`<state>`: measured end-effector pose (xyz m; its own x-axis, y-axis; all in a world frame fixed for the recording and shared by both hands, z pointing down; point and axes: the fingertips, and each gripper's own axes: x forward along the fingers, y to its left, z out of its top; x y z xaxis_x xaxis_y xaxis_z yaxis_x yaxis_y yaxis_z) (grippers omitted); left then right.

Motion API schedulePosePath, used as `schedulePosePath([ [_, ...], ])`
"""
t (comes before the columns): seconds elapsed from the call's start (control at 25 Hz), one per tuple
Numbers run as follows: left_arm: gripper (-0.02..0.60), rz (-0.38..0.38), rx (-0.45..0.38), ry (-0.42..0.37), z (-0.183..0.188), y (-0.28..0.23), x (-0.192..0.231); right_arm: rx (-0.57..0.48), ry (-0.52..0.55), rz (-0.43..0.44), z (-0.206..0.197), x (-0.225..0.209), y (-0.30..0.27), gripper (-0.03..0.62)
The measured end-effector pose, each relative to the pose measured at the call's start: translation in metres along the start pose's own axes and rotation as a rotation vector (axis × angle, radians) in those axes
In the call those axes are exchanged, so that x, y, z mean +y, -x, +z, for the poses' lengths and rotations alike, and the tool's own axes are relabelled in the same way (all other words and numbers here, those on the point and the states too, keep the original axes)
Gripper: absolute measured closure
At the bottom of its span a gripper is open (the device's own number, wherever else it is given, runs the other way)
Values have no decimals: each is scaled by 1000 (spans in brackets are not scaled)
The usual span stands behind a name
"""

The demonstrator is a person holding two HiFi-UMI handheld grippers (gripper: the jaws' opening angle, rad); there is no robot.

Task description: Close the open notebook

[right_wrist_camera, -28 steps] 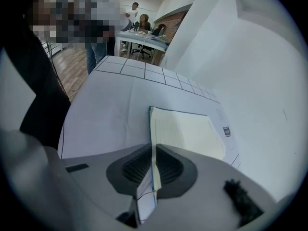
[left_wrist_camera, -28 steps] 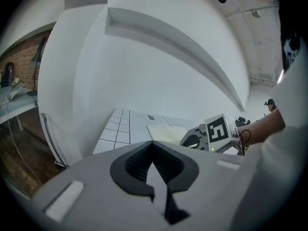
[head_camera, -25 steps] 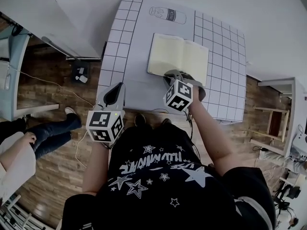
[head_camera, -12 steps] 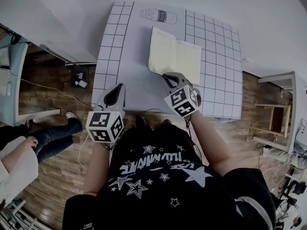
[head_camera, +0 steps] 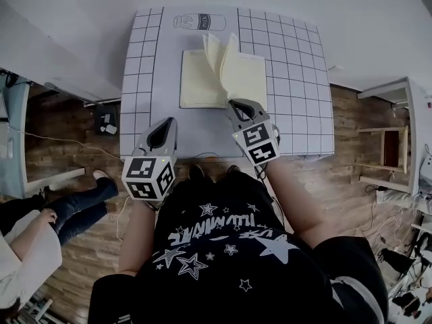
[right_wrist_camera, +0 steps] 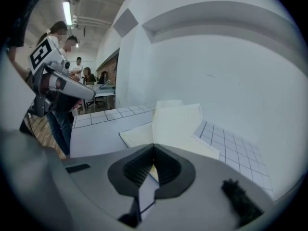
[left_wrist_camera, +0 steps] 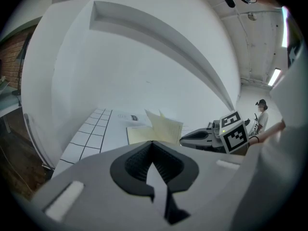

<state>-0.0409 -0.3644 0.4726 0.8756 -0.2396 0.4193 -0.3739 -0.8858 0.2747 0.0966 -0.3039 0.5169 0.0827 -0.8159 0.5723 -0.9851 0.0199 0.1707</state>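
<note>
The notebook (head_camera: 201, 90) lies open on the white gridded table (head_camera: 145, 59), with cream blank pages. Its right-hand pages (head_camera: 235, 69) stand lifted and fanned above the spine. My right gripper (head_camera: 237, 105) holds their near corner; its jaws have just been closing and are now shut, with a sliver of page (right_wrist_camera: 153, 170) between the pads. The raised leaves (right_wrist_camera: 175, 124) fill the middle of the right gripper view. My left gripper (head_camera: 162, 132) hovers by the table's front edge, left of the notebook, shut and holding nothing. From the left gripper view the notebook (left_wrist_camera: 149, 131) lies ahead, with the right gripper (left_wrist_camera: 185, 139) beside it.
A milk bottle drawing (head_camera: 199, 22) is printed on the table behind the notebook. A seated person's legs (head_camera: 74, 201) are on the wooden floor at the left. A small box (head_camera: 104, 120) lies by the table's left side, and a shelf unit (head_camera: 388, 157) stands at the right.
The right gripper has closed on the right-hand pages and raised them from flat to standing. The left gripper has crept a little toward the table.
</note>
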Motion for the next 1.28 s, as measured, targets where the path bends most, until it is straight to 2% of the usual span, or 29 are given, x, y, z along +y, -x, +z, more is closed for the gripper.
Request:
schedulePosePath([
  [0.12, 574, -14, 1, -12, 2, -3, -5, 15, -128, -59, -16, -19, 7, 579],
  [0.32, 574, -17, 8, -14, -1, -3, -5, 104, -319, -123, -63, -42, 13, 579],
  [0.4, 574, -18, 11, -16, -2, -2, -5, 128, -376, -152, -76, -47, 15, 577],
  [0.48, 574, -17, 14, -14, -4, -1, -4, 131, -379, -227, -80, -53, 20, 576],
  [0.6, 574, -10, 10, -11, -5, 2, 0, 109, -189, -392, -64, -62, 39, 534],
  [0.68, 574, -2, 7, -5, -5, 5, 4, 61, -74, -413, -45, -57, 47, 530],
  [0.88, 574, 10, 5, 12, -9, 11, 11, -38, 141, -328, 0, -24, 38, 514],
  [1.08, 574, 12, -8, 16, -10, 17, 16, -134, 263, -253, 38, 17, 30, 513],
  [1.16, 574, 20, -11, 25, -10, 19, 19, -133, 303, -200, 39, 37, 22, 513],
  [1.28, 574, 24, -14, 32, -12, 21, 22, -33, 350, -108, 21, 58, -4, 513],
])
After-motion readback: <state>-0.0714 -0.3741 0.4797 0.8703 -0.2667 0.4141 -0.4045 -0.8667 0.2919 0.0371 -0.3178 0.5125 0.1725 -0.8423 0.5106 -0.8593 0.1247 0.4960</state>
